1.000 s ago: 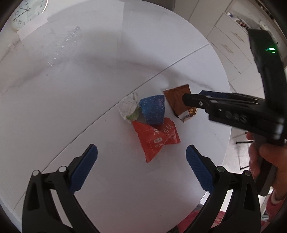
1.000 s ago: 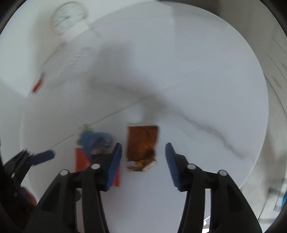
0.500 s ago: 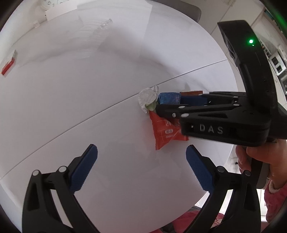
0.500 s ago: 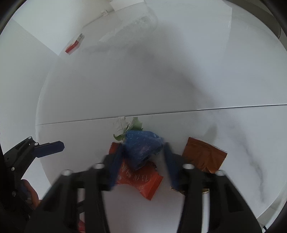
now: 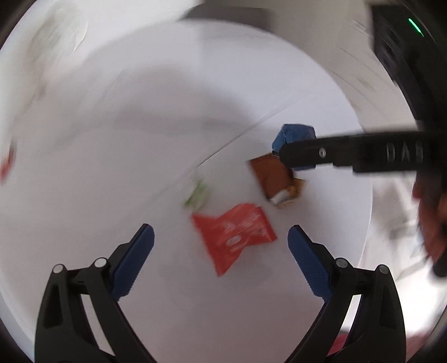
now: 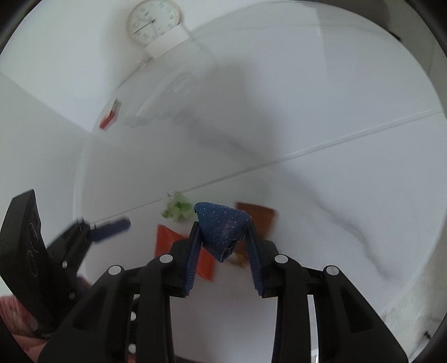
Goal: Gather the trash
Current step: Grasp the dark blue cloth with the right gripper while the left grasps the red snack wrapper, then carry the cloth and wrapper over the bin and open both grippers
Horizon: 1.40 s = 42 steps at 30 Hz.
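Moved since the earlier frames: the blue speckled wrapper (image 6: 220,226) is now lifted clear of the pile, where before it lay on the red packet; the right gripper (image 6: 222,240) has just been closing its jaws, and the wrapper is between them
Right gripper: closed on the blue wrapper, pads pressing both its sides, jaws narrow but not fully together
Left gripper (image 5: 220,251): jaws wide apart, nothing between the pads; it hangs above the red packet (image 5: 234,231)
Blue wrapper, place: in the air over the table, above the brown packet (image 5: 275,178), touching only the pads
Blue wrapper, handling: it looks light, thin and crumpled, so I judge it soft and easy to crush; a pinch across the bunched middle, as now, seems the safe hold, because a loose corner could slip out
Other trash: the red packet and the brown packet lie flat on the table, near each other; a small white and green crumpled paper (image 5: 197,195) lies just beside the red one; the flat ones probably need a hold at a raised edge
Surface: a round white table (image 6: 321,111) with faint grey veins and a seam line across it; it looks smooth, so flat packets may slide
Room: a white wall clock (image 6: 153,21) behind the table and a small red and white object (image 6: 109,115) at its far edge; the left view is blurred
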Tool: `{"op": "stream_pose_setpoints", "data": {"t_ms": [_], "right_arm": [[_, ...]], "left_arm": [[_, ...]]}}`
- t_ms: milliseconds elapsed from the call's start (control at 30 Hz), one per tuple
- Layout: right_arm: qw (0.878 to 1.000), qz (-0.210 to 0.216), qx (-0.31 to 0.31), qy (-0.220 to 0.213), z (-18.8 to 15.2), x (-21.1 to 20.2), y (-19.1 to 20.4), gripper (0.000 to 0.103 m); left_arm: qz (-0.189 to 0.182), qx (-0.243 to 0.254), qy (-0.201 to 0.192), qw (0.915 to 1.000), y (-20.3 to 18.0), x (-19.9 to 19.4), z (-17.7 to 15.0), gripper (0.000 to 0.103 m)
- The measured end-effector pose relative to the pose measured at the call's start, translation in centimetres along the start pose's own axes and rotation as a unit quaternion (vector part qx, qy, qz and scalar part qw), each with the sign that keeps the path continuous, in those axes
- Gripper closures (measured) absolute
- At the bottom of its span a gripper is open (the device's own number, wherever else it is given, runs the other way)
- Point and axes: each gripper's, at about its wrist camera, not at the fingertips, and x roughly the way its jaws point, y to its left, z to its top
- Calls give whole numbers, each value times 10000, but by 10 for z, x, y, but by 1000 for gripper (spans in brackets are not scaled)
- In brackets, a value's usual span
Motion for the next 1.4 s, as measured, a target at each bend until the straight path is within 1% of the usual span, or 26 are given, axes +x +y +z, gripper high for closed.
{"op": "stream_pose_setpoints", "data": {"t_ms": [33, 67, 100, 167, 200, 233, 267, 300, 333, 367, 400, 433, 467, 533, 567, 600, 667, 767, 867, 933, 1033, 1167, 1233, 1267, 1333, 1400], "right_arm": [[9999, -34, 93, -47, -6, -9, -6, 71], [9998, -55, 191, -101, -11, -15, -12, 71], [9994, -76, 300, -157, -17, -23, -17, 71], [9978, -154, 575, -291, -33, -40, -30, 71], [9968, -197, 690, -343, -36, -42, -30, 71], [9954, -237, 836, -403, -45, -47, -34, 71], [9935, -268, 1002, -466, -53, -52, -36, 71], [9918, -296, 1130, -516, -56, -51, -35, 71], [9897, -325, 1271, -571, -65, -56, -39, 71], [9873, -357, 1419, -624, -75, -64, -45, 71], [9853, -382, 1526, -663, -78, -60, -41, 71], [9827, -405, 1659, -711, -85, -61, -41, 71], [9801, -422, 1787, -760, -90, -59, -40, 70], [9753, -441, 1993, -843, -98, -59, -40, 71], [9729, -445, 2092, -883, -102, -58, -41, 70], [9695, -446, 2222, -936, -107, -58, -41, 70], [9641, -454, 2414, -1010, -113, -56, -43, 70], [9589, -413, 2595, -1069, -122, -57, -48, 70], [9580, -408, 2632, -1064, -124, -56, -52, 70], [9583, -412, 2619, -1063, -124, -58, -55, 70], [9584, -395, 2603, -1098, -122, -61, -58, 70], [9597, -456, 2517, -1159, -128, -74, -60, 71], [9600, -568, 2488, -1157, -135, -82, -62, 70], [9595, -634, 2497, -1140, -142, -86, -65, 71], [9576, -769, 2562, -1071, -156, -89, -74, 70], [9554, -1004, 2629, -890, -172, -86, -86, 70]], "left_arm": [[-33, 456, -72, 9989, -8, -1, 2, 11], [-74, 786, -91, 9968, -13, -2, 3, 10], [-162, 1288, -90, 9915, -20, -1, 4, 10], [-295, 2048, -57, 9783, -29, 2, 5, 10], [-411, 2445, 28, 9688, -33, 7, 5, 10], [-521, 2721, 127, 9608, -35, 12, 6, 10], [-603, 2876, 204, 9556, -36, 17, 8, 11], [-726, 3089, 335, 9477, -35, 23, 8, 12], [-835, 3288, 482, 9395, -34, 30, 8, 21], [-887, 3412, 587, 9339, -34, 36, 7, 26], [-951, 3598, 722, 9253, -33, 43, 7, 28], [-987, 3727, 780, 9194, -32, 47, 7, 30], [-1027, 3898, 847, 9112, -30, 51, 6, 31], [-1156, 4086, 946, 9004, -27, 57, 6, 33], [-1257, 4124, 993, 8968, -24, 58, 8, 35], [-1332, 4135, 1046, 8946, -22, 66, 19, 37], [-1523, 4169, 1136, 8889, -19, 68, 25, 47], [-1616, 4286, 1069, 8825, -13, 71, 35, 61], [-1621, 4294, 998, 8828, -15, 69, 37, 65], [-1677, 4161, 990, 8882, -16, 64, 38, 66], [-1814, 3850, 997, 8994, -17, 54, 40, 67], [-1770, 3329, 995, 9208, -14, 38, 50, 67], [-1749, 2931, 933, 9353, -16, 24, 57, 67], [-1785, 2750, 843, 9409, -17, 15, 59, 67], [-1867, 2484, 696, 9479, -27, 1, 61, 67], [-1906, 2339, 531, 9519, -37, -9, 69, 67]]}}
